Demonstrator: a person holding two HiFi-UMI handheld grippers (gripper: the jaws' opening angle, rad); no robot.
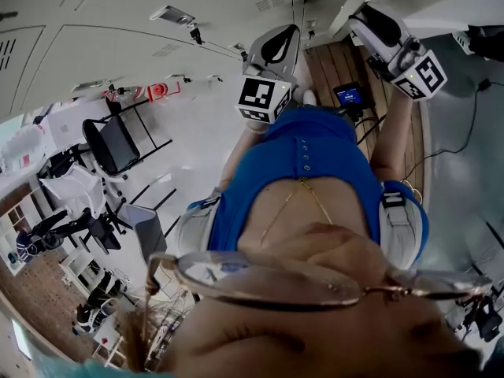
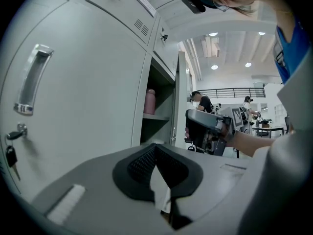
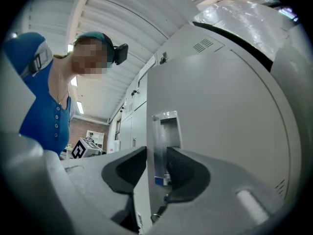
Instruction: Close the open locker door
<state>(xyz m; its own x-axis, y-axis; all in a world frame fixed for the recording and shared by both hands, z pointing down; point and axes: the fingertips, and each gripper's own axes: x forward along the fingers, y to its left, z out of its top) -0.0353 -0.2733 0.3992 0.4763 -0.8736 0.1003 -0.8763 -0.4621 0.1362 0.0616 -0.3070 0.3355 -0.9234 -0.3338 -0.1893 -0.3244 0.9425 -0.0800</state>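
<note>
The grey locker door (image 3: 220, 111) stands ajar, and its free edge runs between the jaws of my right gripper (image 3: 155, 166). Those jaws are wide apart: the left pad lies by the edge and a slim gap shows at the right pad. The door's recessed metal handle (image 3: 166, 127) is just above the pads. From the left gripper view, the open locker (image 2: 159, 106) shows a pink bottle (image 2: 149, 102) on its shelf, with the right gripper (image 2: 215, 130) at the door's edge. My left gripper (image 2: 155, 148) is shut and empty, held off to the side by closed lockers.
Closed locker doors (image 2: 88, 82) fill the left, one with a handle (image 2: 32, 80) and keys (image 2: 11, 148) in its lock. A black chair (image 1: 114, 144) and racks stand behind me. People (image 2: 201, 102) work at desks far off. A cable (image 1: 465, 132) crosses the floor.
</note>
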